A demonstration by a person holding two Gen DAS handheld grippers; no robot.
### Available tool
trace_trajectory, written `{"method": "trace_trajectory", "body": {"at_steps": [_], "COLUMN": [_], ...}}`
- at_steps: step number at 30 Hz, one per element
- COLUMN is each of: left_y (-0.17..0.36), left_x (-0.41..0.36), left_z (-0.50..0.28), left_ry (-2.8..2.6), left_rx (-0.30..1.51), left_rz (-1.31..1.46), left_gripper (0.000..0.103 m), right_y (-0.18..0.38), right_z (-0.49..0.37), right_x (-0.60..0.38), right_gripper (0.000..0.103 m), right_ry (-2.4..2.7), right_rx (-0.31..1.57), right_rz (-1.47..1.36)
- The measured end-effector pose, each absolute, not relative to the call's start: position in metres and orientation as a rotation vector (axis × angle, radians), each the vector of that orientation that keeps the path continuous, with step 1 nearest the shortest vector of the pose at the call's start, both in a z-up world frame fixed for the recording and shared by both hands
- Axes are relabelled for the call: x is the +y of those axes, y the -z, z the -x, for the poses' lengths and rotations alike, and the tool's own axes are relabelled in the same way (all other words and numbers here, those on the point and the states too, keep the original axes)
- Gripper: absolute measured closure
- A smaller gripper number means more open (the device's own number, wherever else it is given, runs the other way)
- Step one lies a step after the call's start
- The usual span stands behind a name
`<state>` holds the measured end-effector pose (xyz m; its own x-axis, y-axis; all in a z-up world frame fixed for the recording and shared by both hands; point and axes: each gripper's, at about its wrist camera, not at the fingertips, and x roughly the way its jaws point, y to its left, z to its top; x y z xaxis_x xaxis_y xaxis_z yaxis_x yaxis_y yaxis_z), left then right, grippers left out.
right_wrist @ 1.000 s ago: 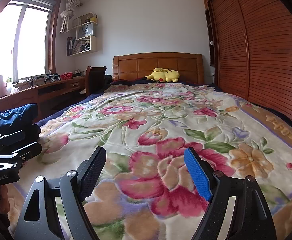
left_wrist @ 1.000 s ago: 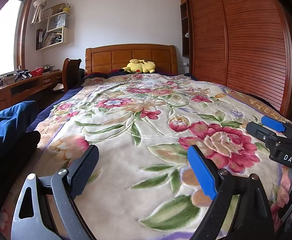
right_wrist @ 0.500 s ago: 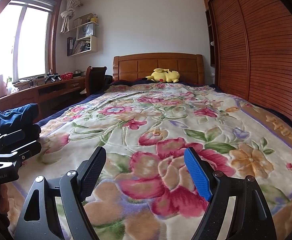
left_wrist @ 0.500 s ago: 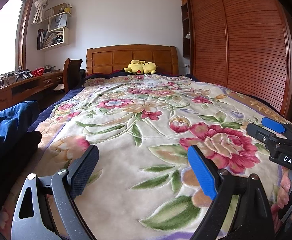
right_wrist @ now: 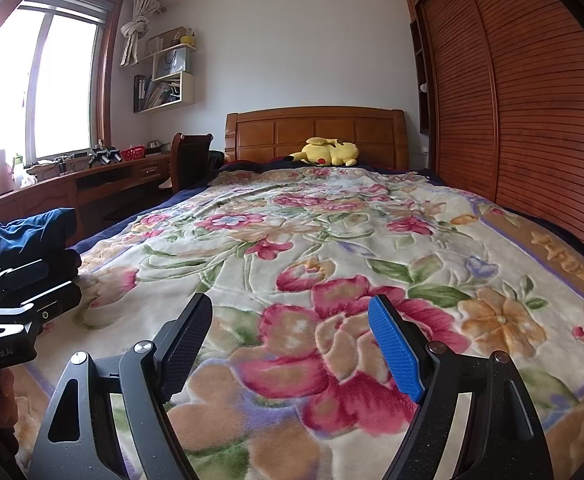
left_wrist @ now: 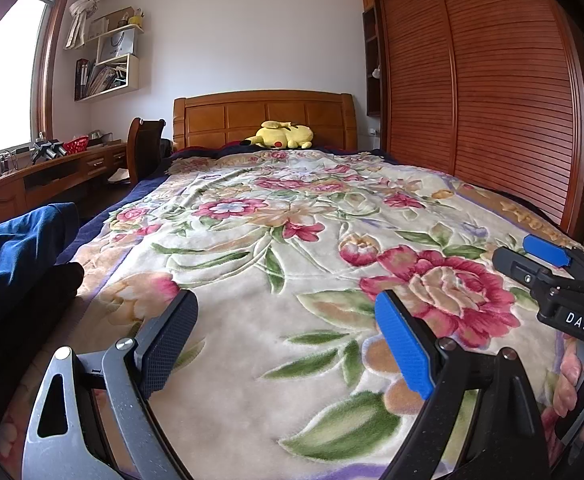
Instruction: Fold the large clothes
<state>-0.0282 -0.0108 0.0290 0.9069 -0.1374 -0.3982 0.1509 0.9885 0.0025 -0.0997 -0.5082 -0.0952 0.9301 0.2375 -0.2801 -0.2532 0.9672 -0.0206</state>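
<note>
A: Clothes (left_wrist: 16, 256) piled left of the left claw (left_wrist: 288, 344), at the bed's (left_wrist: 292, 240) edge: blue garment on top, something dark beneath. Folded or merely heaped?

B: Cannot tell; fits a pile waiting as well as one finished. Nothing spread ahead of either claw.

A: Claws?

B: Left released, gripping nothing. Right claw (right_wrist: 292, 344) likewise released, empty, hovering over the blanket.

A: Count?

B: Two claws, one blue garment, one dark item under it, one plush (right_wrist: 326, 152) far ahead.

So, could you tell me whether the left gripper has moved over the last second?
No. The left gripper sits over the same leaf on the blanket as before.
</note>
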Motion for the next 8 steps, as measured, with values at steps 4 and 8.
{"method": "trace_trajectory", "body": {"at_steps": [4, 8], "left_y": [-0.0293, -0.0311], "left_x": [-0.0105, -0.0092], "left_z": [0.0284, 0.0283], "left_ry": [0.149, 0.147], "left_rx": [0.411, 0.41], "left_rz": [-0.035, -0.034], "left_gripper": [0.012, 0.012], "right_y": [0.0951, 0.0951], "right_z": [0.0997, 0.0995], "right_x": [-0.5087, -0.5091], "right_gripper": [0.021, 0.021], "right_ry": [-0.252, -0.252], "right_rx": [0.28, 0.28], "right_rz": [0.057, 0.057]}}
